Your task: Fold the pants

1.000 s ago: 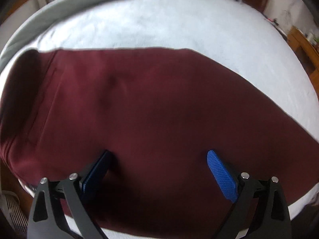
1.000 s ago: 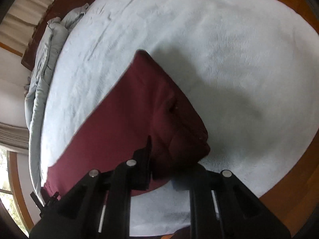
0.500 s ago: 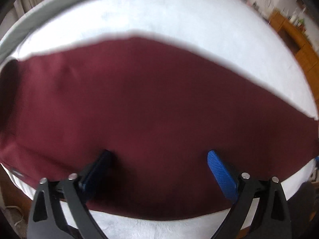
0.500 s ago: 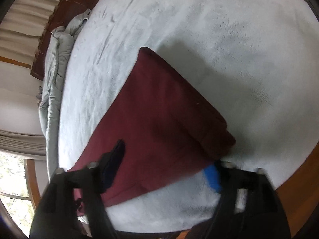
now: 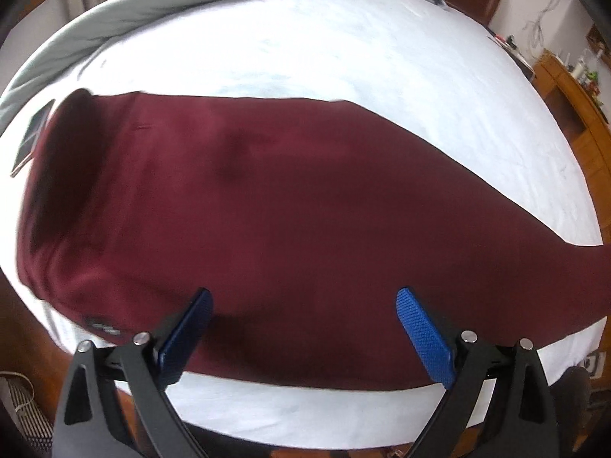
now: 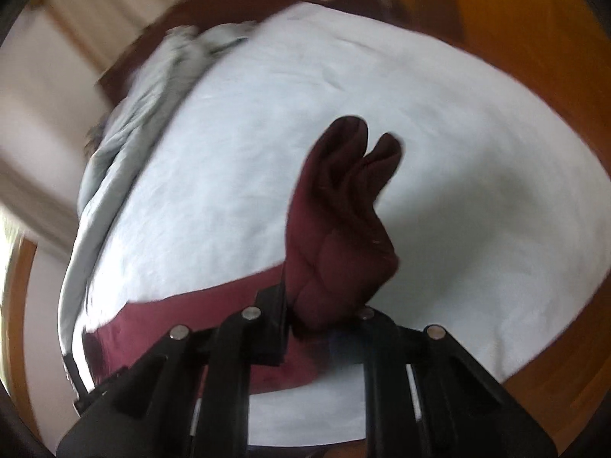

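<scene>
Two claws work over one pair of maroon pants (image 5: 290, 206) spread on a bed with a pale blue sheet (image 5: 382, 57). In the left wrist view the left claw (image 5: 303, 328) hangs just above the near part of the pants, its jaws spread wide with nothing between them; the blue pads (image 5: 424, 339) stand apart on either side of bare maroon cloth. Ahead of this claw the pants run flat across the sheet, the waistband end to its left, the legs tapering away to its right. Beyond the pants, farther ahead, a grey quilt (image 5: 191, 4) lies bunched along the far edge of the bed, and a flat phone-like thing (image 5: 32, 137) lies on the sheet just beside the waistband end. To the far right of the claw stands wooden furniture (image 5: 573, 87). In the right wrist view, which is blurred, the right claw (image 6: 324, 320) is clamped on the leg ends (image 6: 340, 229) of the pants; its jaws have just been closing, and the cloth is pinched between them. The gripped cloth rises out of the jaws as a bunched lump with two rounded lobes at its top, lifted clear of the sheet, while the rest of the pants trails down and to the left of this claw onto the bed.
</scene>
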